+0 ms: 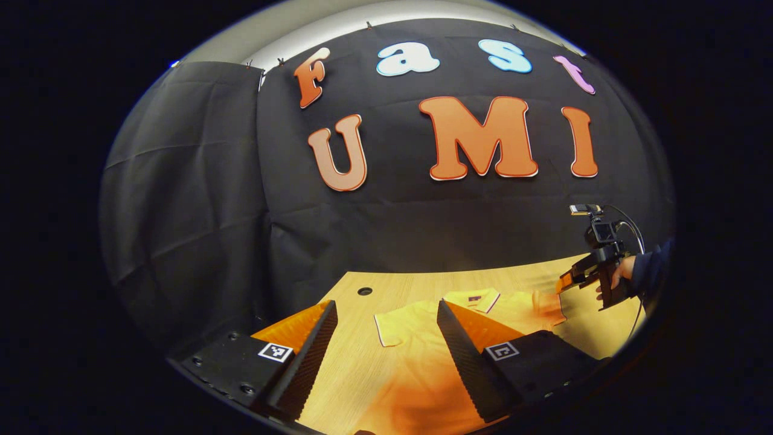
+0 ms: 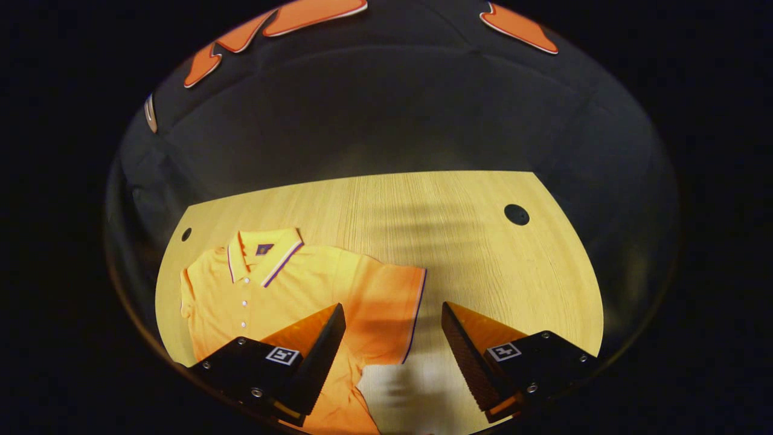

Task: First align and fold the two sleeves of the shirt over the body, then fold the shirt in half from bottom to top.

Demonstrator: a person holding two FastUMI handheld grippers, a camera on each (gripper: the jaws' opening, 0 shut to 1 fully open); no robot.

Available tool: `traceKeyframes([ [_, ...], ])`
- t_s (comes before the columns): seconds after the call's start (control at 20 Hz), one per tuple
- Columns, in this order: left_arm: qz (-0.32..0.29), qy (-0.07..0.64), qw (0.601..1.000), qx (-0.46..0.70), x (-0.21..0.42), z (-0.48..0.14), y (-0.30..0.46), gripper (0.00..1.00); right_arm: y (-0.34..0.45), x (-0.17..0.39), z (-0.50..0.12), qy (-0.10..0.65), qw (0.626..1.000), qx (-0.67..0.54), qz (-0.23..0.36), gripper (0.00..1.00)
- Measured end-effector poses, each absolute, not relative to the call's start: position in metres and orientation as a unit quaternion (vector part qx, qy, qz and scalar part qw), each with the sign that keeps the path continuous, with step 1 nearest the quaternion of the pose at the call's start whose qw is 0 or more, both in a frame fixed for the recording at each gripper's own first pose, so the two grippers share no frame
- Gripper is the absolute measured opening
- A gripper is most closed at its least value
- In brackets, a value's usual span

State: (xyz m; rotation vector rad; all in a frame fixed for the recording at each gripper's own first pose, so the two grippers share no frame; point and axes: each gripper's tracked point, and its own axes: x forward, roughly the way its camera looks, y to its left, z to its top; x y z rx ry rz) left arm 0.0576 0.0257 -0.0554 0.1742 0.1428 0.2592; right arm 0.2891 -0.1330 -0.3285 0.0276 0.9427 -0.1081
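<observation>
Shirt (image 2: pixel 290 290) lies flat and face up on the wooden table (image 2: pixel 459 241), an orange polo with a striped collar (image 2: pixel 263 254) and a row of small buttons down the front. In the right gripper view it sits toward the left part of the table, with one short sleeve (image 2: pixel 392 308) spread out sideways, its dark-trimmed hem ending about midway between the two fingers. The right gripper (image 2: pixel 392 335) hovers above that sleeve with its jaws wide apart and nothing between them; one finger is over the shirt body, the other over bare wood. Two round holes (image 2: pixel 516 214) pierce the tabletop near its far corners. In the left gripper view the left gripper (image 1: pixel 386 332) also has its jaws spread wide and empty, poised above the shirt's other side, where the second sleeve (image 1: pixel 389 329) lies out flat on the table just ahead of the fingers. Farther off in that view, a hand (image 1: pixel 619 275) in a dark sleeve holds the right gripper above the far side of the shirt.
</observation>
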Motion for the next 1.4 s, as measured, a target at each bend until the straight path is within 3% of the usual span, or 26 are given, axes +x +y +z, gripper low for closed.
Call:
traceKeyframes([
  [0.25, 0.140, 0.096, 0.981, 0.088, 0.066, -0.063, 0.025, 0.99, -0.139, 0.286, -0.375, 0.556, 0.830, 0.007, -0.043, 0.91],
  [0.45, 0.142, 0.107, 0.979, 0.096, 0.068, -0.068, 0.021, 1.00, -0.146, 0.290, -0.395, 0.592, 0.804, 0.003, -0.057, 0.89],
  [0.85, 0.139, 0.124, 0.978, 0.095, 0.071, -0.080, 0.020, 1.00, -0.139, 0.292, -0.416, 0.651, 0.755, 0.021, -0.077, 0.58],
  [0.9, 0.137, 0.126, 0.978, 0.094, 0.071, -0.079, 0.020, 1.00, -0.139, 0.292, -0.417, 0.656, 0.750, 0.028, -0.083, 0.39],
  [1.15, 0.128, 0.128, 0.980, 0.088, 0.070, -0.083, 0.019, 1.00, -0.123, 0.289, -0.409, 0.660, 0.744, 0.094, -0.046, 0.09],
  [1.25, 0.126, 0.131, 0.980, 0.086, 0.068, -0.084, 0.020, 1.00, -0.126, 0.306, -0.393, 0.605, 0.792, 0.065, -0.052, 0.09],
  [1.4, 0.127, 0.132, 0.980, 0.077, 0.068, -0.091, 0.024, 1.00, -0.101, 0.308, -0.372, 0.586, 0.808, 0.060, -0.027, 0.09],
])
